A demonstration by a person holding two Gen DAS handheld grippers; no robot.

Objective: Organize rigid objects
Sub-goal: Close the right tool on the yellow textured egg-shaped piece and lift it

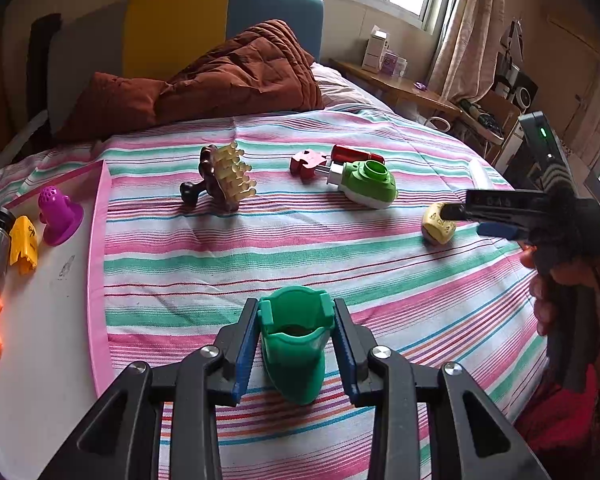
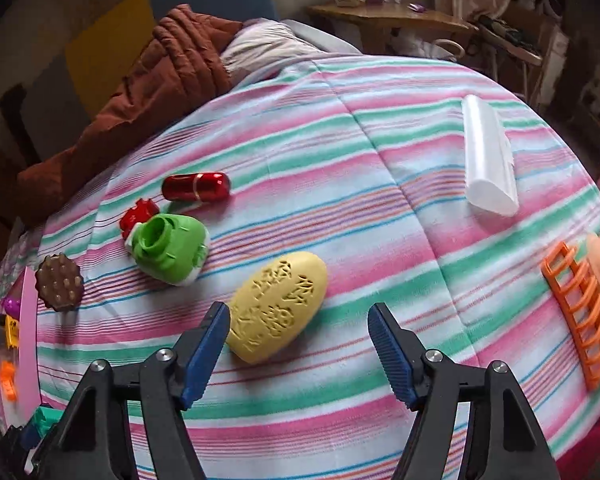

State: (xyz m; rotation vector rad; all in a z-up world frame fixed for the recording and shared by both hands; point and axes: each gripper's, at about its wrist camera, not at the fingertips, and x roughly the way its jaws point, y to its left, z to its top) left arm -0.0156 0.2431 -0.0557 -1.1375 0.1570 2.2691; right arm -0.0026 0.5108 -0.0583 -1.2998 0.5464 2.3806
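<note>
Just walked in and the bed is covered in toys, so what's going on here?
A person is sorting small rigid toys on a striped bedspread with a handheld gripper in each hand. The left gripper is shut on a green plastic cup piece. The right gripper is open over a yellow carved oval, not gripping it. Several items already sit on the pink-edged white tray at the left.

Left tongs point steeply downward, pads pressed on both sides of something held. Right tongs, gripped by a hand, stand apart, angled downward.
</note>
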